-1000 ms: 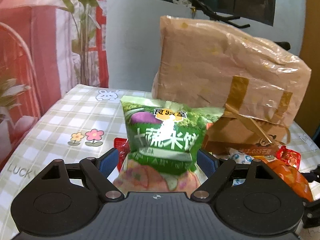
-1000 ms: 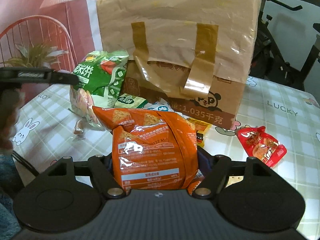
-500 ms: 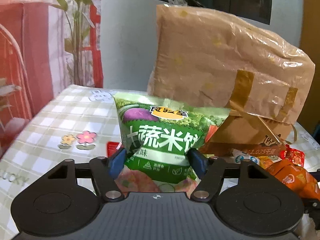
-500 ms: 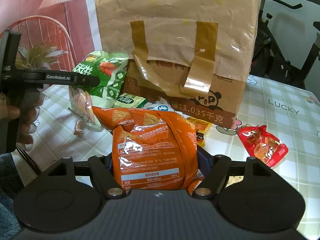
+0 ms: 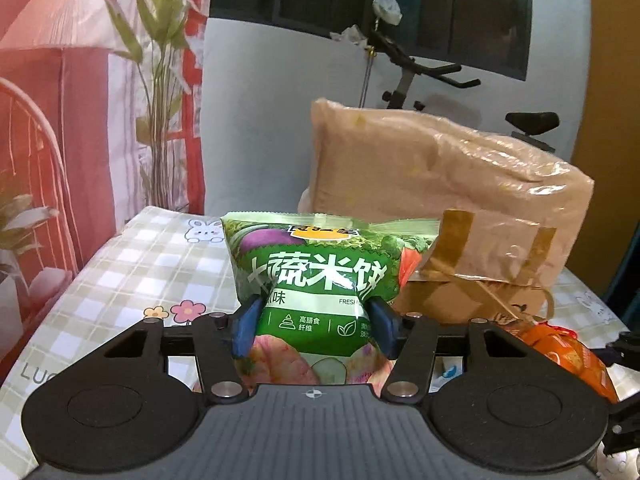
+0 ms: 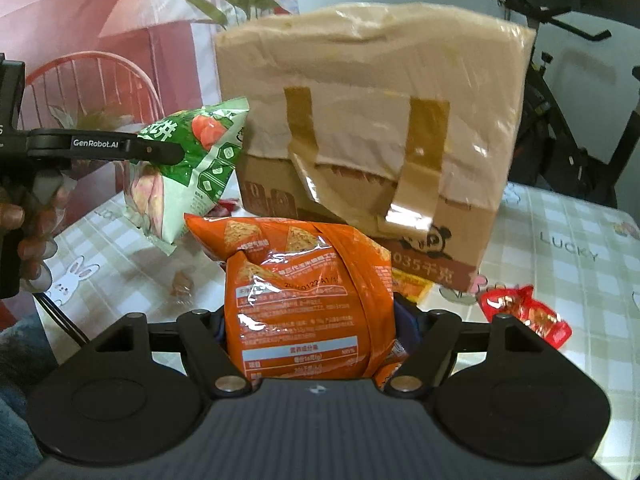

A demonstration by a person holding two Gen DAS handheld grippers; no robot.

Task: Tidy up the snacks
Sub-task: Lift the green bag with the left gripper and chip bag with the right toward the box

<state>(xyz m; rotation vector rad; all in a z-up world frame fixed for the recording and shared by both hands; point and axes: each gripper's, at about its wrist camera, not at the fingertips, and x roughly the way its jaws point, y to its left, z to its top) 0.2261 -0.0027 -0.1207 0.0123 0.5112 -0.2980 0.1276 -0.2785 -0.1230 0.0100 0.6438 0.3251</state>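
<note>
A: Pale wall straight ahead, dark window high on it, small bright glare in one upper pane.

B: Pink and red printed curtain to the left, with leafy stems in front. Curved red chair back below that.

A: Exercise bike against the wall, black handlebar and saddle visible. Orange-brown panel at far right.

B: Table under green-and-white checked cloth, rabbit and flower prints, "LUCKY" lettering.

Dim, fisheye-warped, glare on tape

"GenRobot.AI" on the left claw — "LUCKY" on the tablecloth — "FRESH" on the green bag.
</note>
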